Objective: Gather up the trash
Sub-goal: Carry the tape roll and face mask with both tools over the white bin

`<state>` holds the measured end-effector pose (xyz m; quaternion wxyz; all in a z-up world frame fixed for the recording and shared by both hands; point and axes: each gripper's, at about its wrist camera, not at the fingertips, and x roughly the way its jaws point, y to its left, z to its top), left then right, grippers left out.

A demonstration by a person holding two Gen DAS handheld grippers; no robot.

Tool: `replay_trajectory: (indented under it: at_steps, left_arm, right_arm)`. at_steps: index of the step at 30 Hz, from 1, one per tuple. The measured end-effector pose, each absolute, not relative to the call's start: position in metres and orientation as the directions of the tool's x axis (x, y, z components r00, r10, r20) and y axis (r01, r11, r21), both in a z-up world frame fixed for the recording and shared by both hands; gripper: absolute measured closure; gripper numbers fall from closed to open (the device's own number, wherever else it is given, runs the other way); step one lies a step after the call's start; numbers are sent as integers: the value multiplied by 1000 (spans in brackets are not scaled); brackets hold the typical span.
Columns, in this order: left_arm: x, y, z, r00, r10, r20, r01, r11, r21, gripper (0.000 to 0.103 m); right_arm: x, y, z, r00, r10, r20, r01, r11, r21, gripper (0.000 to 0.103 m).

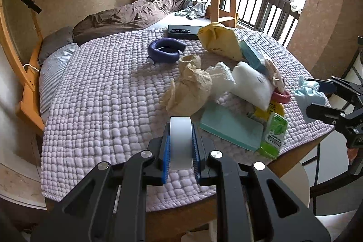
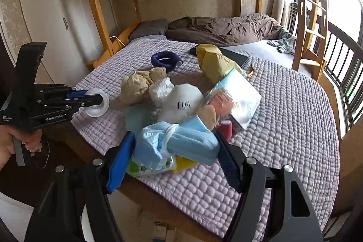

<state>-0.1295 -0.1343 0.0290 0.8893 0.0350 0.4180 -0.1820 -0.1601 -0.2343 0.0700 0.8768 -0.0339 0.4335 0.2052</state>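
A lower bunk bed [image 1: 95,92] with a lilac quilted cover fills both views, trash heaped right of center. The left claw [image 1: 181,146], low in the left wrist view, is clamped on a white tape roll [image 1: 180,142] above the quilt's near edge. The right claw [image 2: 177,151], at the bottom center of the right wrist view, grips a crumpled blue face mask [image 2: 181,142] over the pile's near end. A crumpled brown paper [image 1: 190,87] lies mid-frame beside a white pouch [image 1: 251,85], and a purple ring [image 1: 164,52] sits behind them.
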Motion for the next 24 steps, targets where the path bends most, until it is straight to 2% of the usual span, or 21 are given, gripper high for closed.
replay_trajectory:
  at_steps: [24]
  left_arm:
    - [-174,-172,33,510,-396,-764,463,875,-144,84]
  right_arm:
    - [-214,-263,61,472,333,-817,-302,931,205,34]
